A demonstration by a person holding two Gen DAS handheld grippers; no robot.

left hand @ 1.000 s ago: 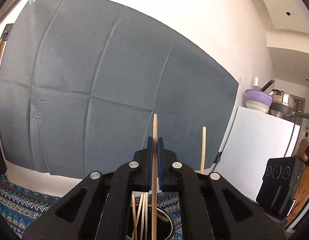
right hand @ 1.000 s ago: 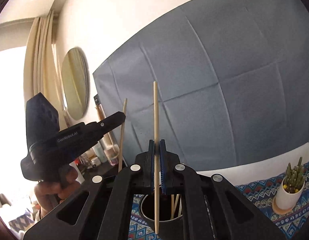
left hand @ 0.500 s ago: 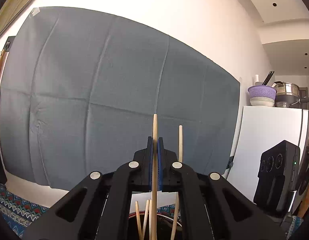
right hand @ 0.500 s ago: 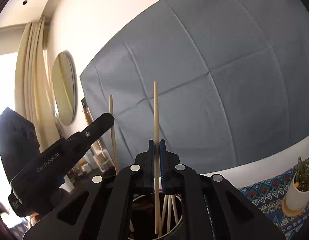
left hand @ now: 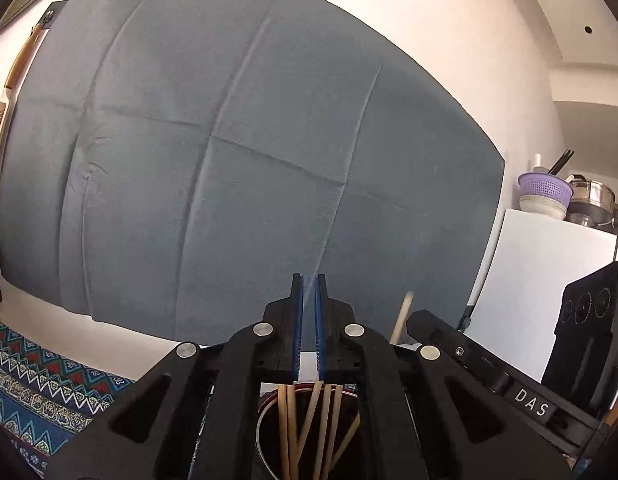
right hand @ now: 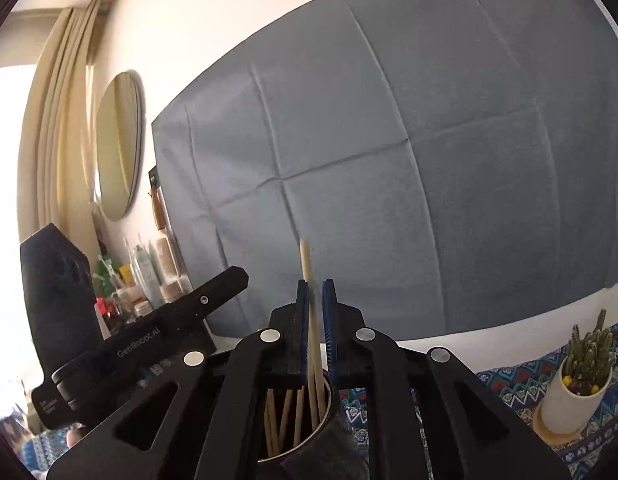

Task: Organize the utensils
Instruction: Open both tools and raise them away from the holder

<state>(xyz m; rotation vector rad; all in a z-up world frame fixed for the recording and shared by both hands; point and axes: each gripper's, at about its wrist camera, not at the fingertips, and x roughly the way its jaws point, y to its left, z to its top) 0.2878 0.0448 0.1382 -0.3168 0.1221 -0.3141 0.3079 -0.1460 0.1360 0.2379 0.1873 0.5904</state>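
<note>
In the left wrist view my left gripper [left hand: 308, 312] hovers just above a dark cup [left hand: 265, 412] holding several wooden chopsticks [left hand: 289, 420]. Its blue pads stand a narrow gap apart with nothing between them. In the right wrist view my right gripper [right hand: 316, 308] hangs over the same cup [right hand: 323, 428], and its jaws are opening. One chopstick [right hand: 307, 264] stands between them, leaning on the left pad with its lower end in the cup. Each gripper shows in the other's view: the right gripper [left hand: 417, 320] with its chopstick [left hand: 403, 312], and the left gripper [right hand: 233, 280].
A patterned tablecloth [left hand: 37, 376] covers the table under the cup. A small cactus in a white pot [right hand: 577, 396] stands at the right. Bottles [right hand: 141, 276] crowd the far left by the wall. A grey cloth [left hand: 249, 160] hangs behind, and a white fridge [left hand: 541, 280] stands at the right.
Both grippers came down over the cup. The left gripper's chopstick has left its pads. The right gripper's pads parted and its chopstick slid lower.
</note>
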